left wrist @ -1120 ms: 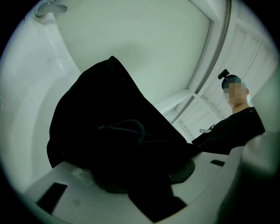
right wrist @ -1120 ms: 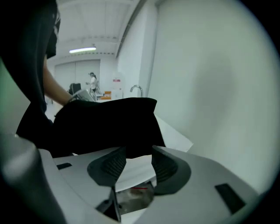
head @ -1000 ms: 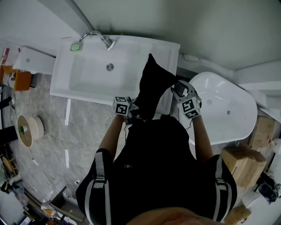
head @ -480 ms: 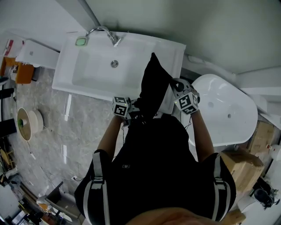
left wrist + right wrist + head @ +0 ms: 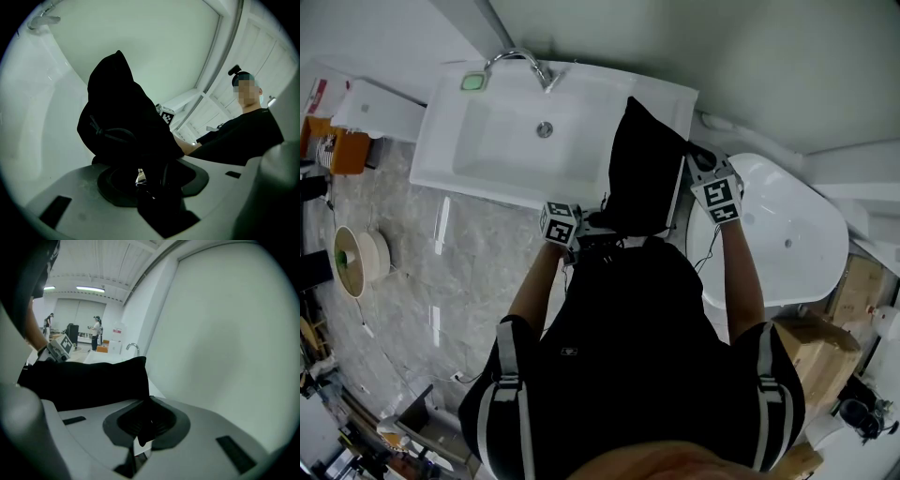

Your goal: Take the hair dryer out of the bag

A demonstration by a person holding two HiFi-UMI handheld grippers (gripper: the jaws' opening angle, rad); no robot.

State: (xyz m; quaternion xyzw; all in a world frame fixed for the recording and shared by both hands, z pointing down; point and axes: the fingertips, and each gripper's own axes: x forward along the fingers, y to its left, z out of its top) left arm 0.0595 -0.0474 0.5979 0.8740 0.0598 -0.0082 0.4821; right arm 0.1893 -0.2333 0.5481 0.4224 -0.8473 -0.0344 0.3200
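White bathroom fixtures frame the scene: a washbasin (image 5: 487, 150) with its faucet (image 5: 520, 64), and a bathtub (image 5: 787, 234) beside it. Fingers of the right gripper (image 5: 698, 164), spread a second ago, are now clenched on the thin right edge of the black bag (image 5: 642, 173) and have lifted it. The left gripper (image 5: 592, 225) grasps the bunched lower end, its fingers held wide. The bag hangs stretched between them over the basin's right rim, broader than before. No hair dryer shows, so it is presumably still inside.

Black bag (image 5: 642, 169), white sink (image 5: 492, 150)
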